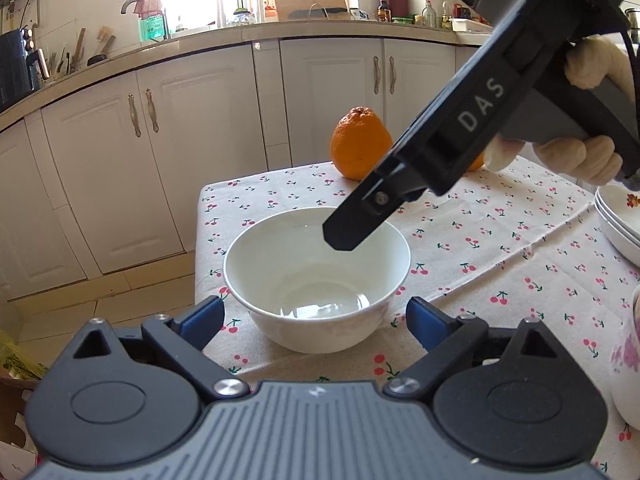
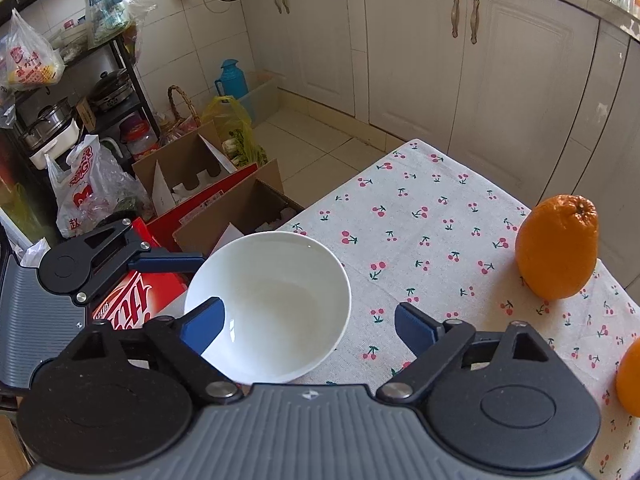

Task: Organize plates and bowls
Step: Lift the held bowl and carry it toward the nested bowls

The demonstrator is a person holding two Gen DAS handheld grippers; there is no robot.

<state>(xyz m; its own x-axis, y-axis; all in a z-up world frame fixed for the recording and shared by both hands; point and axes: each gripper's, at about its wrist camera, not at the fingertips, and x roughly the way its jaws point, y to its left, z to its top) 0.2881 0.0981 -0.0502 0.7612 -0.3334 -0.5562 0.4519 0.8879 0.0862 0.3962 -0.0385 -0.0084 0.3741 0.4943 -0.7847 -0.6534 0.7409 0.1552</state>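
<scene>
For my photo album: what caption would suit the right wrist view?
Open right gripper poised over the white bowl on a cherry-print tablecloth, orange beside.

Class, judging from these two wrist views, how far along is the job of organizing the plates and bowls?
Done: some white dishes already sit stacked at the table's right edge. In hand: nothing is gripped yet; both the left gripper and the right gripper are open around one white bowl, with one right finger inside its rim. Left: grasping that bowl and moving it.
</scene>
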